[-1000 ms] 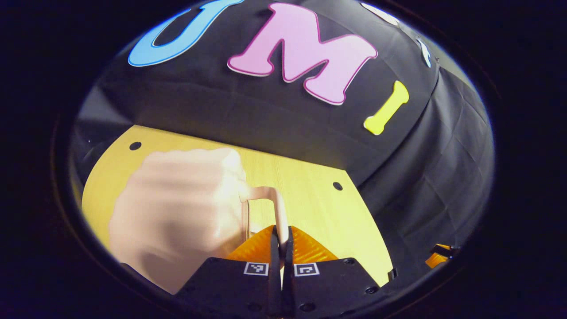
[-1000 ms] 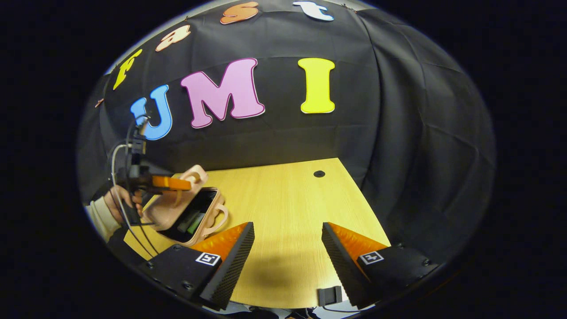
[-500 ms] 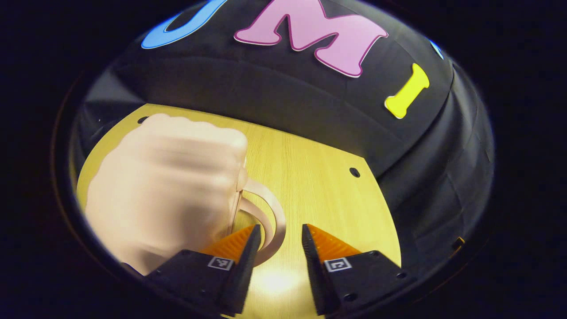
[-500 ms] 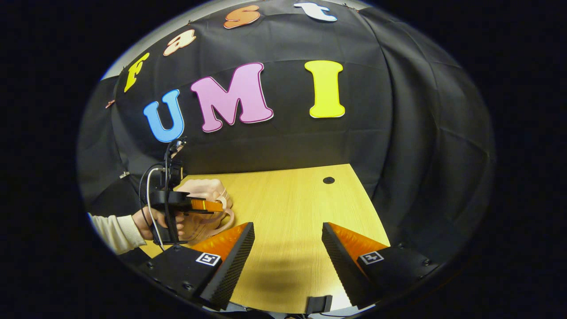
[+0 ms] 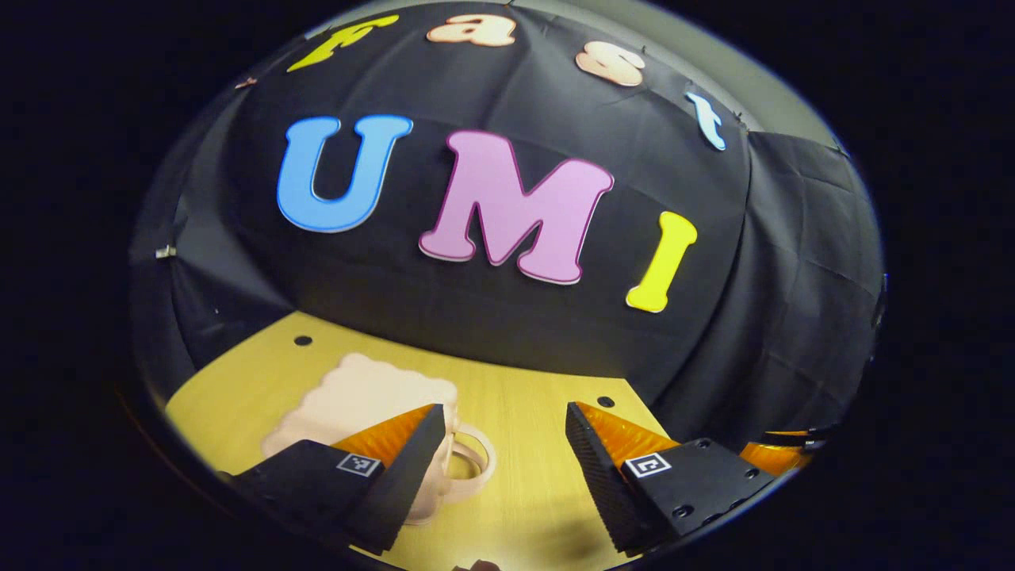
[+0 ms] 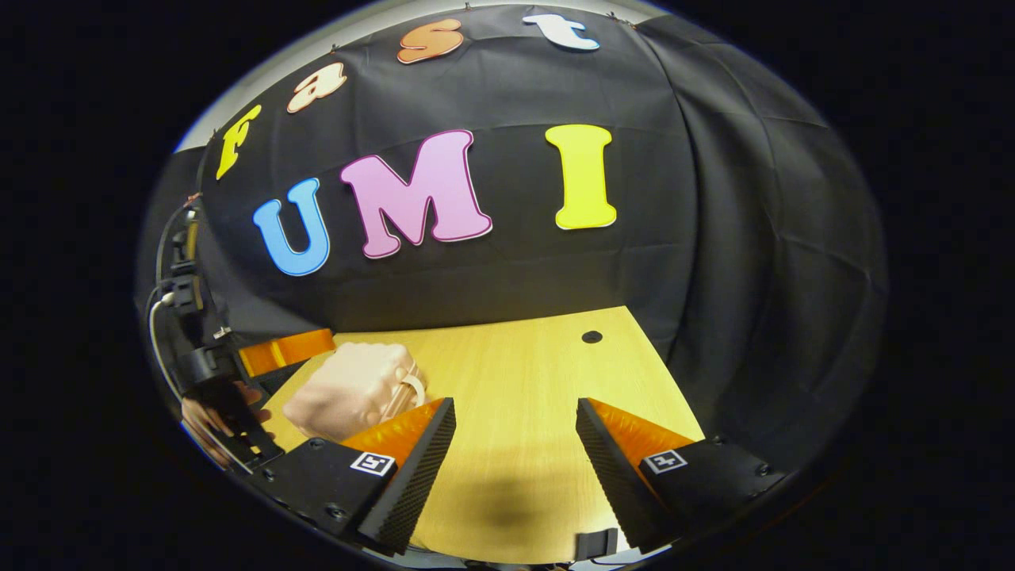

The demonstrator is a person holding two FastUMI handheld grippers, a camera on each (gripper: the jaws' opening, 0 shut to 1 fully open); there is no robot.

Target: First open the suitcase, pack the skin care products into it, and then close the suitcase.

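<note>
Left gripper (image 5: pixel 499 444): jaws spread wide, nothing between them. It sits above the table (image 5: pixel 547 492), just off the suitcase handle, touching nothing. In the right gripper view the same tool shows at the far left with the hand (image 6: pixel 208 412) that holds it, raised clear of the case.

Right gripper (image 6: pixel 515 444): also wide open and empty, parked over bare tabletop. My read: it's idle, kept out of the way, since the case work sits on the left side.

Suitcase (image 6: pixel 349 390): small pink case, lying flat on the table's left part, lid down on the base, no gap that I can make out. Handles (image 5: pixel 468 468) stick out toward the middle of the table, nearly under the left gripper's fingers. No skin care products lying loose on the table in either view, so judging by that they're inside and the close step looks done or nearly so. Can't tell whether any latch has caught.

Writing: none readable on the case. Each finger block (image 6: pixel 373 464) carries a small square black-and-white marker, a tracking code, not text.

Beyond that: the booth's black cloth wall.
</note>
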